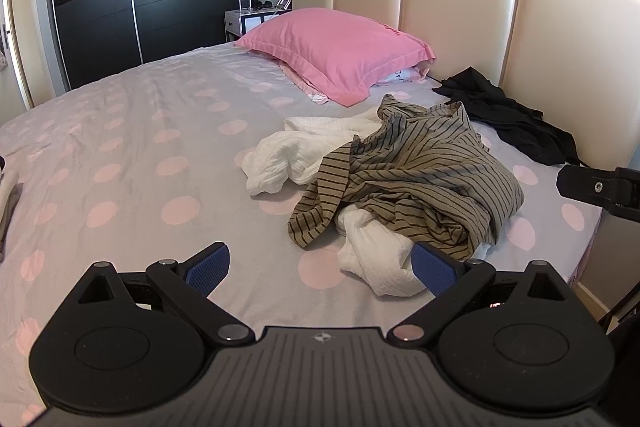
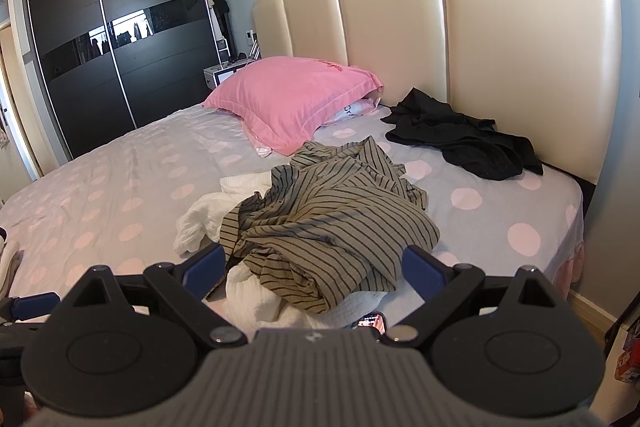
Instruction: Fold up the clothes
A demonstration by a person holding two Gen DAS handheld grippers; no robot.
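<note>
Left tongs (image 1: 322, 265): spread wide, empty, hovering low over the bed (image 1: 132, 155), pile just ahead and to the right.
Right tongs (image 2: 312, 269): spread wide too, nothing pinched, framing the near end of the heap.
Striped shirt (image 2: 332, 219): crumpled on top, olive with dark stripes, thin and floppy by the look; light, likely to drape and slide.
White garment (image 1: 288, 147): bunched under the striped shirt, poking out left and front; crinkly weave, soft, probably grippier.
Black garment (image 2: 460, 139): apart from the heap, up against the headboard (image 2: 520, 39).
Pink pillow (image 1: 336, 51): beyond the pile, clear of it.
Phone (image 2: 370, 323): lying on the bed, just below the right tongs; worth avoiding.
Where to take hold: an edge or hem of the striped shirt, not the bulk; collar and shoulders hard to pick out in the folds.
Handling: no fragility, no weight; likely snag is dragging the white garment up with it.
</note>
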